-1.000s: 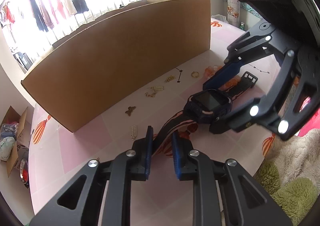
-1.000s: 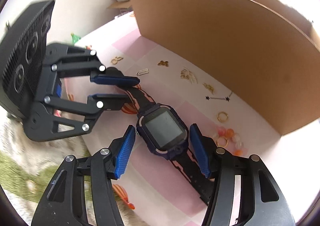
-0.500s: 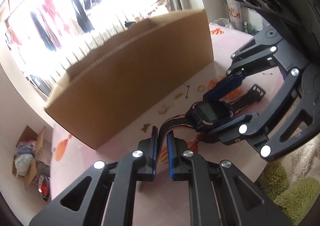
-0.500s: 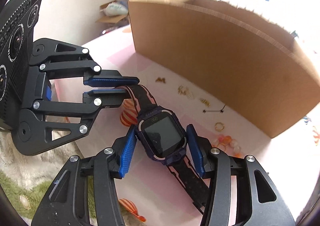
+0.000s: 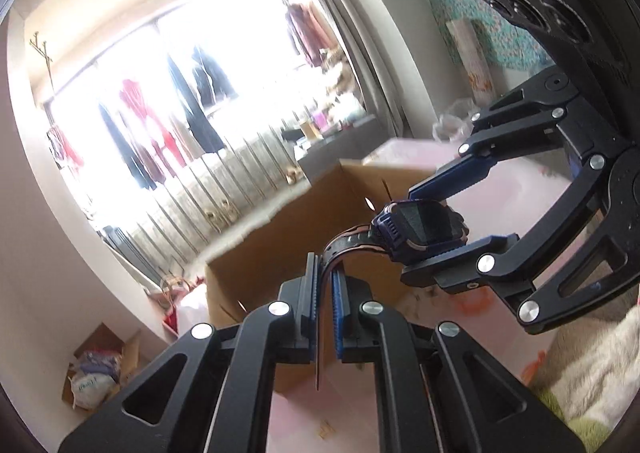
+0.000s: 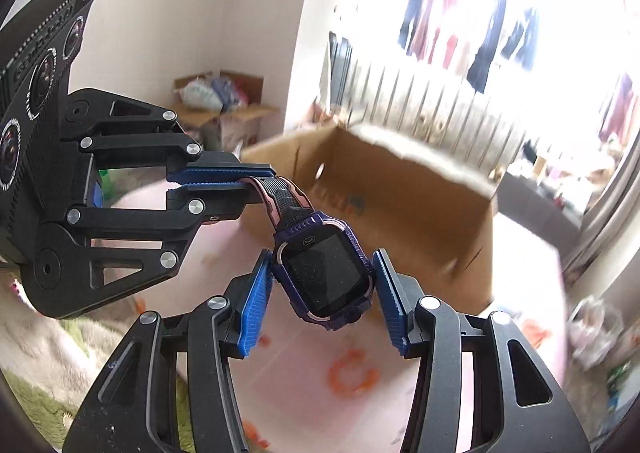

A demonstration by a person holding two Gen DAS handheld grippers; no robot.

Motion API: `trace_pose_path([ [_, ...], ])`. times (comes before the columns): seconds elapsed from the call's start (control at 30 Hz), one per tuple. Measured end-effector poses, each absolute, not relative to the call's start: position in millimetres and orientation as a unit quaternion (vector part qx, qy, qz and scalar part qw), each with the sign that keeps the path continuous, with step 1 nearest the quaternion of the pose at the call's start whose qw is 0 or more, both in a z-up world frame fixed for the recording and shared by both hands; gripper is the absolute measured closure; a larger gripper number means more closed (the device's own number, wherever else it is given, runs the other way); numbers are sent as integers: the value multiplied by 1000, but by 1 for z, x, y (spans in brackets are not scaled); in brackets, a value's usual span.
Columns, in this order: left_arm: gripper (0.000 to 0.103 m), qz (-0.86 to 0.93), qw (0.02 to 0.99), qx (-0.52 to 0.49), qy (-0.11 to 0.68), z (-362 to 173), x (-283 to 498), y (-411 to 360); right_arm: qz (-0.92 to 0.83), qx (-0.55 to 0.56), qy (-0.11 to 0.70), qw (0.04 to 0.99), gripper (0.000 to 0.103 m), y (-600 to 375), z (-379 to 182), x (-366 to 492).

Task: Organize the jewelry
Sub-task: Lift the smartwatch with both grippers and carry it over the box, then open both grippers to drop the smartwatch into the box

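A dark blue and pink smartwatch [image 6: 326, 273] hangs in the air between both grippers, above the pink table. My right gripper [image 6: 324, 293] is shut on the watch body, a blue pad on each side. My left gripper [image 5: 325, 289] is shut on the watch strap [image 5: 344, 249], which arches up to the watch body [image 5: 420, 229]. In the right wrist view the left gripper [image 6: 224, 179] pinches the strap end [image 6: 276, 189]. The open cardboard box [image 6: 400, 189] stands just beyond the watch; its inside shows. The loose jewelry on the table is blurred.
The pink tablecloth [image 6: 312, 369] with orange prints lies below. A fluffy green and white rug [image 5: 584, 381] is at the near side. A window with hanging clothes [image 5: 160, 121] is behind the box. A small box of bags [image 5: 96, 369] sits on the floor.
Both grippers have lifted the watch off the table and up to the height of the box's rim. The view has tilted upward, so the box's open top now shows.
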State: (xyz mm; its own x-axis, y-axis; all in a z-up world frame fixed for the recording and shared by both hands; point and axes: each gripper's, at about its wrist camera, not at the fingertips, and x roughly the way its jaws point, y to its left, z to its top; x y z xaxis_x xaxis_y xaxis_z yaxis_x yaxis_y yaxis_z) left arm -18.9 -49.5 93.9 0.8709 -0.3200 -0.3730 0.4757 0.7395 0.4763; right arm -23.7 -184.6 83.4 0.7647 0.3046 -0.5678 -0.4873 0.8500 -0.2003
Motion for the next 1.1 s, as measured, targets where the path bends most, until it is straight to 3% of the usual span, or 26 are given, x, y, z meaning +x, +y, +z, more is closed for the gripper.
trace_pose_path([
  [0.2, 97, -212, 928, 291, 92, 141, 27, -52, 231, -186, 247, 922, 56, -195, 138, 27],
  [0.4, 97, -230, 922, 271, 156, 151, 107, -57, 262, -198, 309, 892, 56, -201, 150, 113],
  [0.67, 97, -224, 886, 289, 283, 106, 207, -78, 285, -211, 413, 839, 56, -191, 109, 218],
  [0.87, 93, -210, 847, 349, 341, 62, 241, -95, 279, -248, 472, 799, 56, -176, 65, 253],
  [1.1, 88, -201, 824, 343, 404, 42, 260, -84, 278, -253, 523, 765, 55, -170, 40, 271],
])
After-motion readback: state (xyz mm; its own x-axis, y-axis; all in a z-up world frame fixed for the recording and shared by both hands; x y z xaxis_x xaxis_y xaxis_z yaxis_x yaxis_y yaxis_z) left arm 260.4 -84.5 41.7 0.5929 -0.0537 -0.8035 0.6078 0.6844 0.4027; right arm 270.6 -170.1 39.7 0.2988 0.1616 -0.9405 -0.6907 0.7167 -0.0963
